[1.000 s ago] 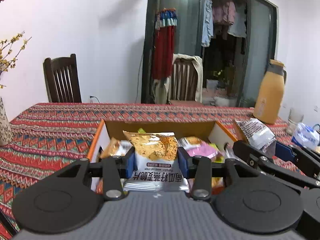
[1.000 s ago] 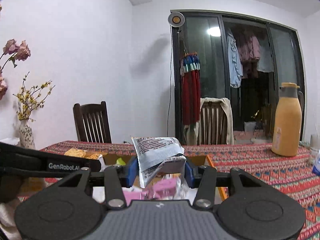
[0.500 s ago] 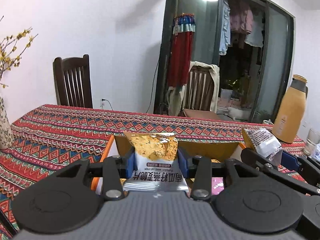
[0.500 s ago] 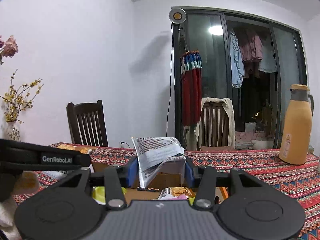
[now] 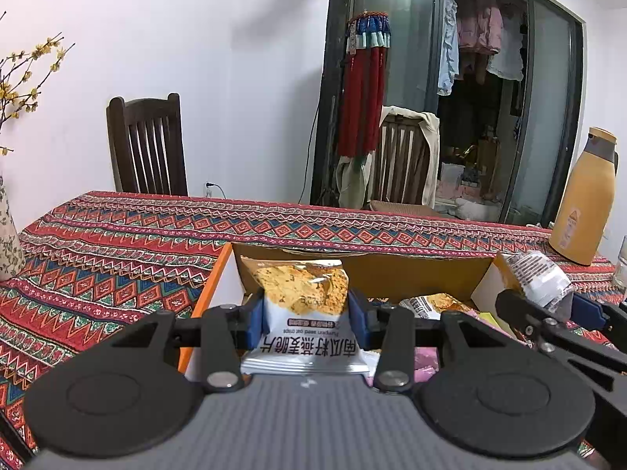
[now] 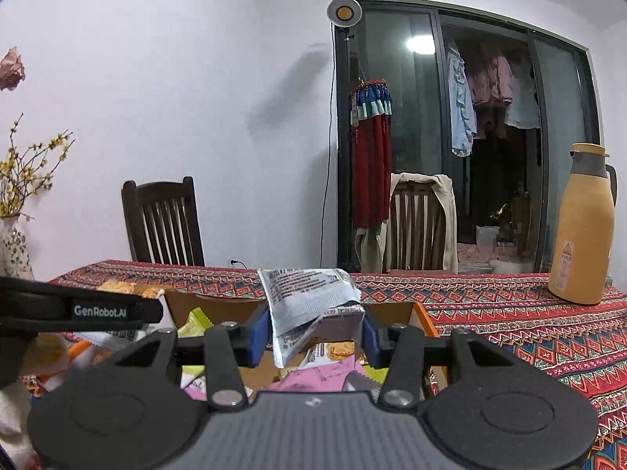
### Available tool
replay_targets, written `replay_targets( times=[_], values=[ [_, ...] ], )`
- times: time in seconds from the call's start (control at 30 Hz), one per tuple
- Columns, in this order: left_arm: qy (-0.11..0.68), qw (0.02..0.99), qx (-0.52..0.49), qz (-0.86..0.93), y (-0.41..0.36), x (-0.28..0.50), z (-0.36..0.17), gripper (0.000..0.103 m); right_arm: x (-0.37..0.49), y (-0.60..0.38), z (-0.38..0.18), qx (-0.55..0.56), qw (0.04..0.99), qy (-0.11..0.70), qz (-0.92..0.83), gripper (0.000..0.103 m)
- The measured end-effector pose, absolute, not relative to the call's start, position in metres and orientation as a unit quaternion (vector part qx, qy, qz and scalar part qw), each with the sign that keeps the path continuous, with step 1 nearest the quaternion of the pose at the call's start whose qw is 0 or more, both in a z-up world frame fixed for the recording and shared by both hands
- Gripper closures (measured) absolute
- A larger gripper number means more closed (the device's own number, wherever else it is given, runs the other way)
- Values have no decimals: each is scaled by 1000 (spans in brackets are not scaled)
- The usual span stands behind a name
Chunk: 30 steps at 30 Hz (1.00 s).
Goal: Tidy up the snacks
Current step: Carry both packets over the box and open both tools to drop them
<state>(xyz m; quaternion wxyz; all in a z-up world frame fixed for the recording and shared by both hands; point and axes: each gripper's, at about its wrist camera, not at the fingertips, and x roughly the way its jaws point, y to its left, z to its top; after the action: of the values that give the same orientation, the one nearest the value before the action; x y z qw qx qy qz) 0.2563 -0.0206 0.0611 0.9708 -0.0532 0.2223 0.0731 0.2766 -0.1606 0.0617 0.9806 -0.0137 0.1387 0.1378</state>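
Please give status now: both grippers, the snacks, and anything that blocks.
Left gripper shut on oat crisp packet. Right gripper shut on crumpled grey packet. Both over the open snack box. Nothing in the way.
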Motion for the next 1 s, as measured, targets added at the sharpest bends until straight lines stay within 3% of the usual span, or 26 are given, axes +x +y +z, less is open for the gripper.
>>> replay_targets(
  times=[0.37, 0.43, 0.47, 0.6, 0.63, 1.0],
  values=[
    [215, 973, -53, 69, -20, 253, 59, 59, 275, -159, 58, -13, 980, 144, 138, 52],
    [212, 973, -54, 72, -20, 252, 60, 54, 276, -160, 59, -9, 980, 144, 136, 50],
    [210, 973, -55, 75, -20, 251, 60, 45, 276, -162, 59, -6, 980, 144, 136, 48],
    [192, 976, -58, 89, -19, 245, 63, 5, 274, -167, 59, 4, 982, 139, 130, 4],
    [187, 976, -58, 94, -19, 243, 64, 1, 274, -168, 59, 8, 982, 137, 128, 0],
    [182, 976, -64, 99, -17, 238, 67, 0, 276, -172, 52, 14, 982, 144, 118, 0]
  ],
)
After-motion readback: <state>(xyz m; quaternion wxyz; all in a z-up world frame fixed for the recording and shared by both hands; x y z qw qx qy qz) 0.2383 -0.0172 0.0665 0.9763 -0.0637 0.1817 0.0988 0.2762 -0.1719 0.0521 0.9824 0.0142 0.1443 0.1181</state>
